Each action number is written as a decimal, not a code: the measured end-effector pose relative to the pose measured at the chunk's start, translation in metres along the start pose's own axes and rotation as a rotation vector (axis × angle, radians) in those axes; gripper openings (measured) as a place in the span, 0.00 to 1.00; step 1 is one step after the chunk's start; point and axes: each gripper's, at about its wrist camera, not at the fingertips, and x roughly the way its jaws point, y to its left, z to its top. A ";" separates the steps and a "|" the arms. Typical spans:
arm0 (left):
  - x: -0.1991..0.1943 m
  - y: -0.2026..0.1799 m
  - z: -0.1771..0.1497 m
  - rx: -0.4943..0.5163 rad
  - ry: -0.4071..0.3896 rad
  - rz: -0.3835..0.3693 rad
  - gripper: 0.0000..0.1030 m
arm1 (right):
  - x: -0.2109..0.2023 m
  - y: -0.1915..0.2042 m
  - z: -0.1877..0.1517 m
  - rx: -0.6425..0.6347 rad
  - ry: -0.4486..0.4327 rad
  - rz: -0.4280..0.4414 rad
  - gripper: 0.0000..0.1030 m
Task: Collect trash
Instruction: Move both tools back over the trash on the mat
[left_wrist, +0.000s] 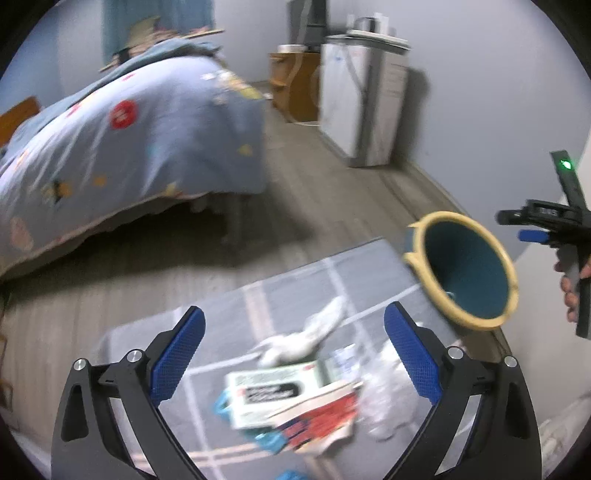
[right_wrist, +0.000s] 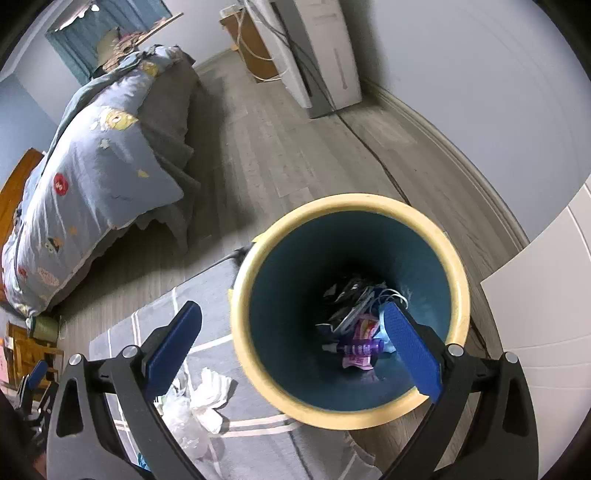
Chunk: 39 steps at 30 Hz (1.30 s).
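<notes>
Through my left wrist camera, my left claw (left_wrist: 293, 345) is spread wide and empty above the grey rug (left_wrist: 280, 284). Between its fingers lie a crumpled tissue (left_wrist: 306, 338), a green-and-white box (left_wrist: 273, 391) and clear plastic wrap (left_wrist: 384, 402); the bin (left_wrist: 463, 271) stands far right.

Through my right wrist camera, my right claw (right_wrist: 291, 345) gapes wide, gripping nothing, straddling the bin's yellow rim (right_wrist: 243, 343). Wrappers (right_wrist: 356, 341) lie inside; tissue sits near left.
</notes>
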 end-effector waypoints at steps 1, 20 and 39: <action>-0.003 0.014 -0.006 -0.023 0.002 0.014 0.94 | 0.000 0.005 -0.003 -0.004 0.002 0.004 0.94; -0.018 0.100 -0.052 -0.210 -0.019 0.002 0.94 | 0.008 0.116 -0.114 -0.171 0.040 0.012 0.94; 0.031 0.065 -0.074 -0.061 0.128 -0.028 0.94 | 0.092 0.149 -0.173 -0.308 0.314 0.039 0.35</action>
